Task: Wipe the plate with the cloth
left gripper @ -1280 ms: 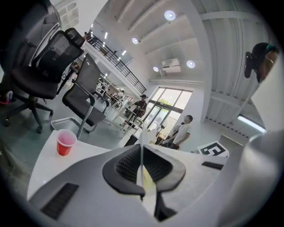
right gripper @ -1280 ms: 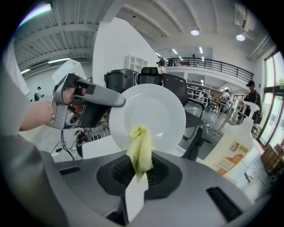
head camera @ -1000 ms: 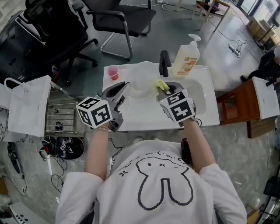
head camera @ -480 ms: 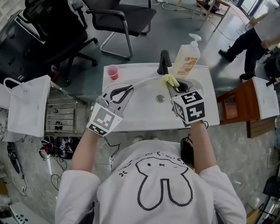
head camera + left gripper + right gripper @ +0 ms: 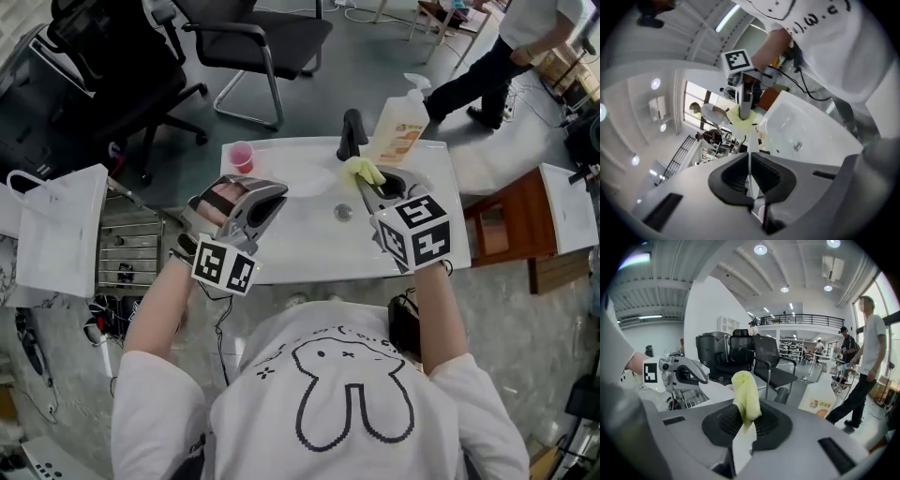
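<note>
A: Claw states?
B: The left gripper (image 5: 274, 195) is pressed together on the plate (image 5: 309, 178) rim, above the sink (image 5: 281, 264); the right gripper (image 5: 366, 184) pinches the yellow cloth (image 5: 362, 171) beside the plate's right edge.
A: Surroundings, print?
B: Far side: pink cup (image 5: 242, 156), faucet (image 5: 350, 134), pump bottle (image 5: 398, 127); label unreadable.

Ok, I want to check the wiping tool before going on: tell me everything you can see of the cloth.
The cloth is pale yellow soft fabric, bunched into a narrow wad. It is pinched between the shut jaws of the right gripper, its rounded end standing out past them. It is held above the white sink, near the black tap. Whether it touches the plate cannot be told.
</note>
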The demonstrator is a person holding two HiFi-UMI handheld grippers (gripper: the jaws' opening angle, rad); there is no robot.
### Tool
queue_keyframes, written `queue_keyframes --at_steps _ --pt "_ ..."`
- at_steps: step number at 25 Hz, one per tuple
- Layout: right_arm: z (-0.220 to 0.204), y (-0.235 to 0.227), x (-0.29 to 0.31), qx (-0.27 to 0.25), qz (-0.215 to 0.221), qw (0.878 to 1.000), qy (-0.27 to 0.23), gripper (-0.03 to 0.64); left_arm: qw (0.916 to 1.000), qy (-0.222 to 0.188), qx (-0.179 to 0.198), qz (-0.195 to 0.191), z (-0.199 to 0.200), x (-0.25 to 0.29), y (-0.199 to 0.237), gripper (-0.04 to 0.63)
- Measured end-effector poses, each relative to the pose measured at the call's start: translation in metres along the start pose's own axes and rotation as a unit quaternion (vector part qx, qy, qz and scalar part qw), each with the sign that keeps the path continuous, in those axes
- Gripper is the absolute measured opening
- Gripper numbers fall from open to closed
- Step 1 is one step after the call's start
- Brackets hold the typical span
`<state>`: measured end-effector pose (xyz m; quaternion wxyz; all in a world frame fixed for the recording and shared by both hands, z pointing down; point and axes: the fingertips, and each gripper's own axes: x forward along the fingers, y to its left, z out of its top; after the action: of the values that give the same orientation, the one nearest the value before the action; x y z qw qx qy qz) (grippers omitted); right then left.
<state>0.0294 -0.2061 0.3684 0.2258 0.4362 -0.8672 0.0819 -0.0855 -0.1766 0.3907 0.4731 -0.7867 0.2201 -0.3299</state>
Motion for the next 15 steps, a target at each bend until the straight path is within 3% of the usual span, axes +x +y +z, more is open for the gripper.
queue_keyframes --at_steps 2,7,15 --pt "0.008 0.014 0.001 -0.010 0.024 1.000 -0.010 0.049 0.9986 0.000 0.053 -0.003 0.001 0.002 -0.002 0.018" --pt "0.024 0.056 0.009 -0.047 0.080 0.995 -0.026 0.049 0.9913 -0.012 0.131 -0.003 0.008 0.002 -0.002 0.018" --pt "0.018 0.093 0.027 -0.108 0.124 0.986 -0.006 0.049 0.9794 -0.025 0.201 -0.007 0.014 0.002 -0.004 0.018"
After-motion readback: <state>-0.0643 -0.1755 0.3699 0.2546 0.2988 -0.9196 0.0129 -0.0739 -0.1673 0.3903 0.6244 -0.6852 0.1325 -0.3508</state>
